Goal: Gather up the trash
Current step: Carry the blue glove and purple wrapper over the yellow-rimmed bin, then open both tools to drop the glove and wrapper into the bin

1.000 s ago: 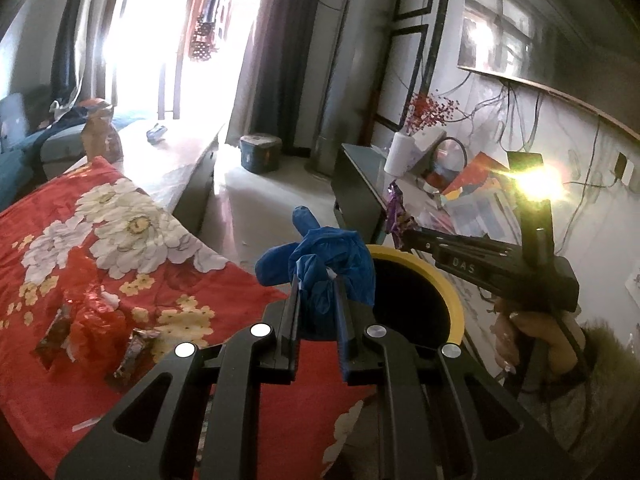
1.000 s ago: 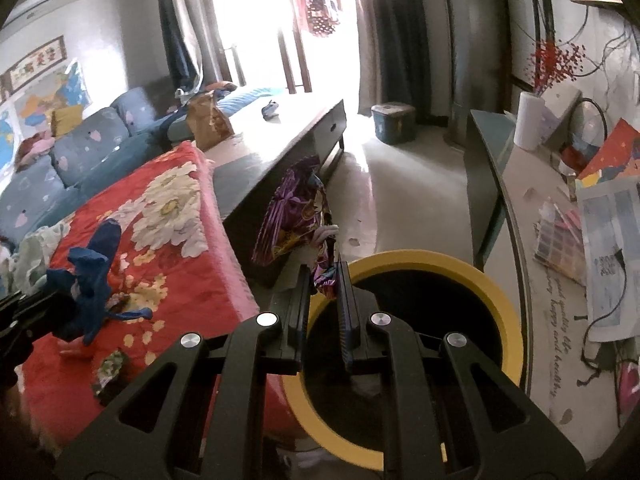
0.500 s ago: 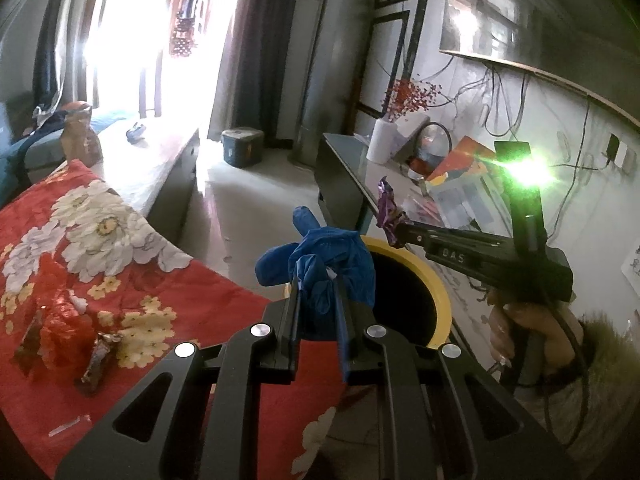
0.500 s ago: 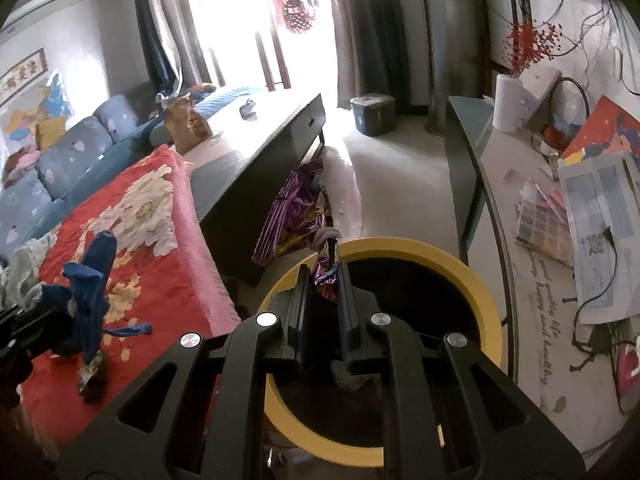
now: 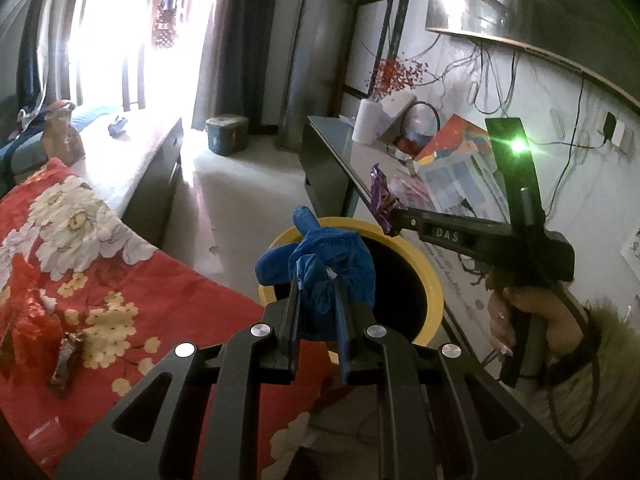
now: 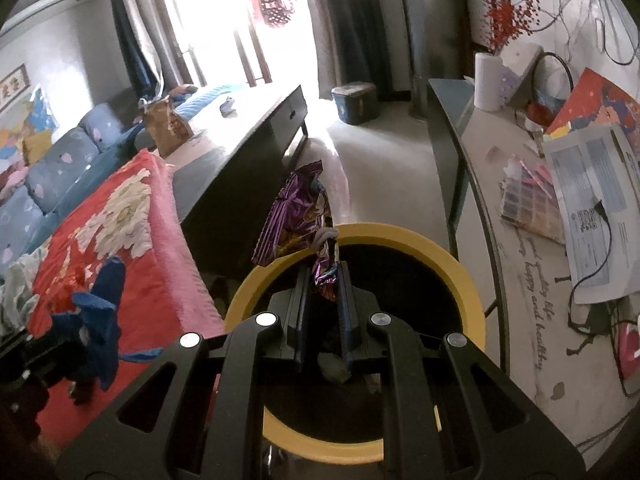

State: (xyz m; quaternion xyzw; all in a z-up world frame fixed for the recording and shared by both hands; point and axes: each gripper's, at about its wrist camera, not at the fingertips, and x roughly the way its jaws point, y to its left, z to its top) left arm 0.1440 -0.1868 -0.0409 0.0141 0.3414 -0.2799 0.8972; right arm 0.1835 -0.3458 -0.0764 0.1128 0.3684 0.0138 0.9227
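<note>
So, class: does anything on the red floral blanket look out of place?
Yes. Trash lies on the red floral blanket, near its left edge in the left wrist view: a crumpled red wrapper and, beside it, a small dark wrapper. Litter doesn't belong on bedding.

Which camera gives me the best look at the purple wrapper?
The right wrist view: the purple wrapper fills the centre, pinched in the right tongs over the yellow bin. The left wrist view shows it only small and edge-on.

window glare blown out; room dim; fisheye edges warped, dark
</note>
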